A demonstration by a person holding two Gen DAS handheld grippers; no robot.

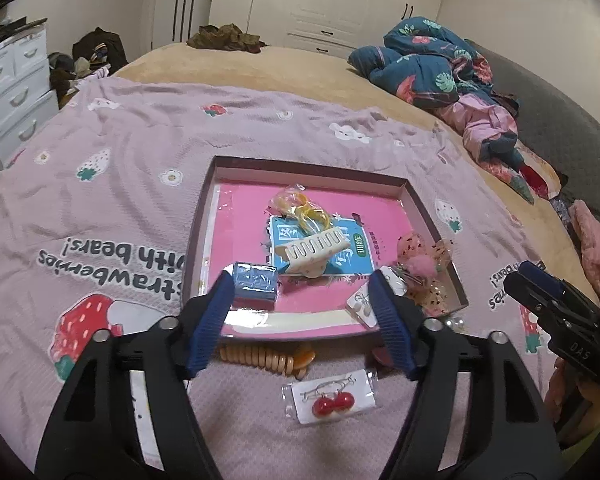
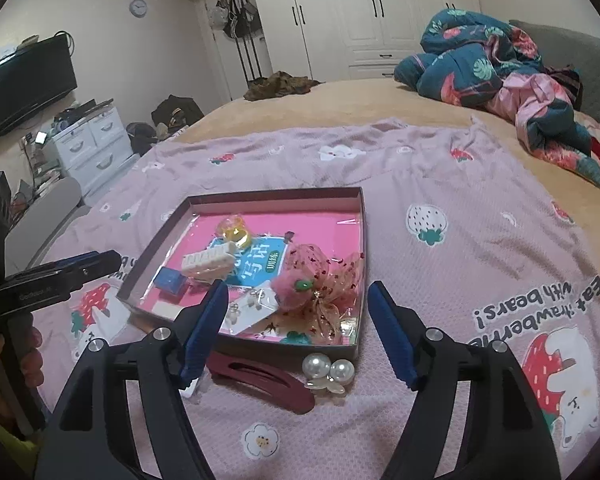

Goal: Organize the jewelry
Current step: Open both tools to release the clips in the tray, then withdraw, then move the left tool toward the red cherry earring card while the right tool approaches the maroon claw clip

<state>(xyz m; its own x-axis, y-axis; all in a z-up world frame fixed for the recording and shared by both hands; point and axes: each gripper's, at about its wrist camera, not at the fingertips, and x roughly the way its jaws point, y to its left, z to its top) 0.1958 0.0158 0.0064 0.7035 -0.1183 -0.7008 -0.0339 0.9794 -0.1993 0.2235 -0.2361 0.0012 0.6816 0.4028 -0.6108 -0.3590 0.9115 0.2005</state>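
A shallow box tray (image 1: 420, 204) (image 2: 362, 236) with a pink liner lies on the pink blanket. In it are a cream claw clip (image 1: 314, 250) (image 2: 208, 262), yellow rings in a bag (image 1: 300, 204) (image 2: 234, 230), a blue box (image 1: 254, 284) (image 2: 170, 280), a pink mesh bow (image 1: 418, 256) (image 2: 320, 288) and carded earrings (image 1: 362, 304) (image 2: 256, 304). In front of the tray lie red cherry earrings on a card (image 1: 332, 398), an orange coil tie (image 1: 260, 358), a dark red clip (image 2: 260, 386) and a pearl clip (image 2: 330, 372). My left gripper (image 1: 302, 298) and right gripper (image 2: 296, 308) are open and empty over the near edge.
The blanket (image 1: 140, 140) covers a tan bed. A bundled blue quilt (image 1: 440, 64) (image 2: 500, 72) lies at the far right. White drawers (image 1: 8, 84) (image 2: 92, 148) stand left of the bed, wardrobes behind. The other gripper shows in each view at the side (image 1: 556, 312) (image 2: 52, 280).
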